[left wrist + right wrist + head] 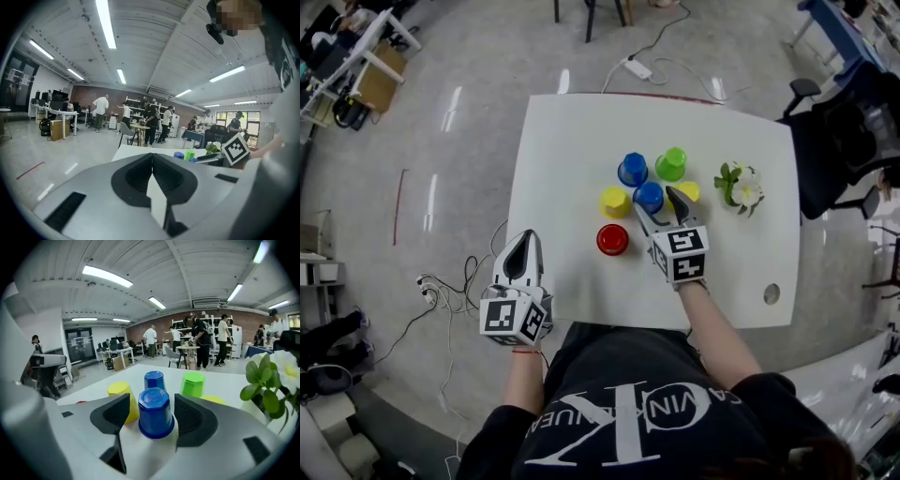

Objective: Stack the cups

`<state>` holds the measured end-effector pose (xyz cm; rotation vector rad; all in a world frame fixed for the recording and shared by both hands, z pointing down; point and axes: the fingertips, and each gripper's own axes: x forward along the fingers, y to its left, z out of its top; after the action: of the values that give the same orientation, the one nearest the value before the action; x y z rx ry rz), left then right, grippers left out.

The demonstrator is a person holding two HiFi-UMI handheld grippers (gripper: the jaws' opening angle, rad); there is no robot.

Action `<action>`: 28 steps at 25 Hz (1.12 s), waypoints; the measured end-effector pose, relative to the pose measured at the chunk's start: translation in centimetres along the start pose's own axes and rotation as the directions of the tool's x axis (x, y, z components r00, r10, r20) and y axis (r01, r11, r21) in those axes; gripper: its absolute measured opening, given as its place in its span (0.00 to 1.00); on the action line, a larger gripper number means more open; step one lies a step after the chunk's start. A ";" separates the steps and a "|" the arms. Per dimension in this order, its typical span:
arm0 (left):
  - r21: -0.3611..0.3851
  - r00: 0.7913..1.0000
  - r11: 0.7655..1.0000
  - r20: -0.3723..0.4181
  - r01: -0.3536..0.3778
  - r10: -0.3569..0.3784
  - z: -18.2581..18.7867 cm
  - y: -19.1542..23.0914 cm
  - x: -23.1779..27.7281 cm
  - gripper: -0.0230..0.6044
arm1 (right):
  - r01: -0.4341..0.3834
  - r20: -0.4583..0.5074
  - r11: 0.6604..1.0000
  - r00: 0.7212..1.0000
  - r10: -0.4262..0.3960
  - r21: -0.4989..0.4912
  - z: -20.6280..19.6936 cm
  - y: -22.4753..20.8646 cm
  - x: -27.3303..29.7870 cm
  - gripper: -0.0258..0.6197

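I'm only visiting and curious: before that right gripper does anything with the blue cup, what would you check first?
1. Right gripper jaws apart: ok.
2. Near blue cup stands upside down between them, pads not touching it: ok.
3. Room beside the jaws, with a yellow cup close behind one: cannot tell.
4. Far blue cup bare on top, free to stack onto: ok.
5. Left gripper shut, empty, away from the cups: ok.
6. Flower plant apart from the right gripper: ok.
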<state>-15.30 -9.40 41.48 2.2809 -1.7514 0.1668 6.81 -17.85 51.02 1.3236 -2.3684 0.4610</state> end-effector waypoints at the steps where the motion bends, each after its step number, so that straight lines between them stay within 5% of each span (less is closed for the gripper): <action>1: -0.011 1.000 1.000 -0.001 -0.001 0.001 -0.1 0.2 -0.1 0.04 | 0.021 -0.014 1.000 1.000 -0.021 0.000 -0.2 -0.2 0.3 0.48; 4: -0.030 1.000 1.000 -0.002 -0.005 0.005 -0.5 0.5 -0.4 0.04 | 0.053 -0.031 0.998 0.998 -0.054 -0.029 -0.6 -0.7 0.2 0.38; 19: -0.048 0.997 0.996 0.025 0.073 -0.072 -0.2 -0.8 1.4 0.04 | -0.140 -0.099 0.982 0.987 0.128 -0.124 -3.7 4.3 -7.2 0.38; 28: -0.047 0.996 0.996 0.021 0.082 -0.081 -0.1 -1.1 1.6 0.04 | -0.174 -0.134 0.975 0.979 0.156 -0.136 -5.4 5.8 -6.7 0.38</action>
<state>-13.80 -10.57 41.84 2.3225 -1.6495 0.0869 5.99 -7.53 51.93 1.0090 -2.3691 0.3941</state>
